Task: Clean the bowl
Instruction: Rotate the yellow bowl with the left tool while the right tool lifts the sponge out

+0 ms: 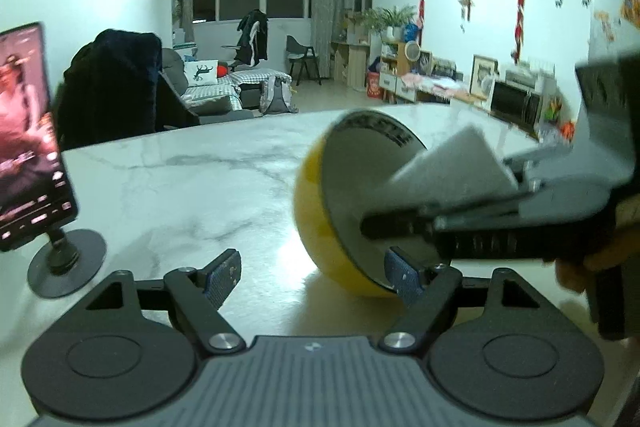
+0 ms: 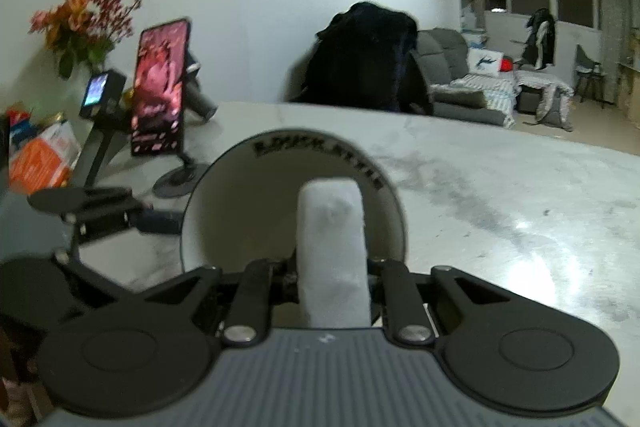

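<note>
A bowl (image 1: pixel 316 211), yellow outside and white inside, lies tipped on its side on the marble table (image 1: pixel 180 187), its mouth facing right. My left gripper (image 1: pixel 314 275) is open wide; its right pad (image 1: pixel 404 277) sits at the bowl's lower rim, while the left pad (image 1: pixel 224 273) is over bare table. My right gripper (image 1: pixel 440 195) reaches in from the right, shut on a white sponge (image 1: pixel 452 163) that pokes into the bowl. In the right wrist view the sponge (image 2: pixel 332 247) stands between the fingers of the right gripper (image 2: pixel 330 267) inside the bowl (image 2: pixel 240 211), with the left gripper (image 2: pixel 120 215) beside its left rim.
A lit phone on a round stand (image 1: pixel 28 147) occupies the table's left side, seen too as the phone (image 2: pixel 160 87). Near it are flowers (image 2: pixel 80 23), a small screen device (image 2: pixel 98 93) and an orange box (image 2: pixel 40 159). A chair draped in a dark coat (image 1: pixel 108 83) stands beyond the far edge.
</note>
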Demonstrator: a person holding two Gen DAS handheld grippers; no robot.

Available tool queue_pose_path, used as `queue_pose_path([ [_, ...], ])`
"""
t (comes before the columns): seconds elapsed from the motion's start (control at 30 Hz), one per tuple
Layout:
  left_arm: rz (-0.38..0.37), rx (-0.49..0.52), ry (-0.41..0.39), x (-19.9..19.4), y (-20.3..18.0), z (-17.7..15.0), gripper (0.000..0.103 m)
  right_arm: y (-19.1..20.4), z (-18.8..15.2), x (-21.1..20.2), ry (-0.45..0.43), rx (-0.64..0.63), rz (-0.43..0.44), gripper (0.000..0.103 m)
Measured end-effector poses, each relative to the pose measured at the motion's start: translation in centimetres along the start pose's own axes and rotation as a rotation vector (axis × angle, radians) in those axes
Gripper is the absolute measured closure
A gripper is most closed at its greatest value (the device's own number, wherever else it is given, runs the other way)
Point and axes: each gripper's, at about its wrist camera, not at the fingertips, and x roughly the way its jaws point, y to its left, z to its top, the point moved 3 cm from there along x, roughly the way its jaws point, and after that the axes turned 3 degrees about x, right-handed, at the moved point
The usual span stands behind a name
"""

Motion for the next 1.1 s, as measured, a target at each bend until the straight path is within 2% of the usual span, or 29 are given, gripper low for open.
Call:
queue_pose_path([
  [0.17,0.034,0.062,-0.007,-0.5,-0.4,1.3,0.024,0.9,-0.8,0.3,0.056,-0.058,0.016,0.085],
  [0.4,0.073,0.14,0.006,1.0,0.1,3.4,0.024,0.3,-1.0,0.1,0.067,-0.07,0.028,0.085],
  [0.57,0.088,0.23,0.02,2.2,-1.0,4.7,0.026,0.6,-0.6,0.1,0.067,-0.102,0.019,0.085],
  [0.6,0.091,0.249,0.023,2.6,-1.3,4.8,0.032,0.5,-0.5,0.1,0.067,-0.103,0.018,0.085],
  [0.7,0.109,0.307,0.028,3.6,-2.1,5.4,0.061,0.5,-0.6,0.2,0.065,-0.102,0.018,0.084],
  [0.77,0.115,0.317,0.022,3.9,-2.4,5.5,0.066,0.5,-0.6,0.2,0.064,-0.104,0.018,0.084],
  [0.9,0.125,0.336,0.003,4.0,-2.7,5.3,0.086,0.5,-0.5,0.5,0.064,-0.108,0.015,0.084],
  [1.1,0.12,0.33,0.039,3.7,-2.2,3.7,0.088,0.4,-0.2,1.0,0.062,-0.103,0.006,0.084],
])
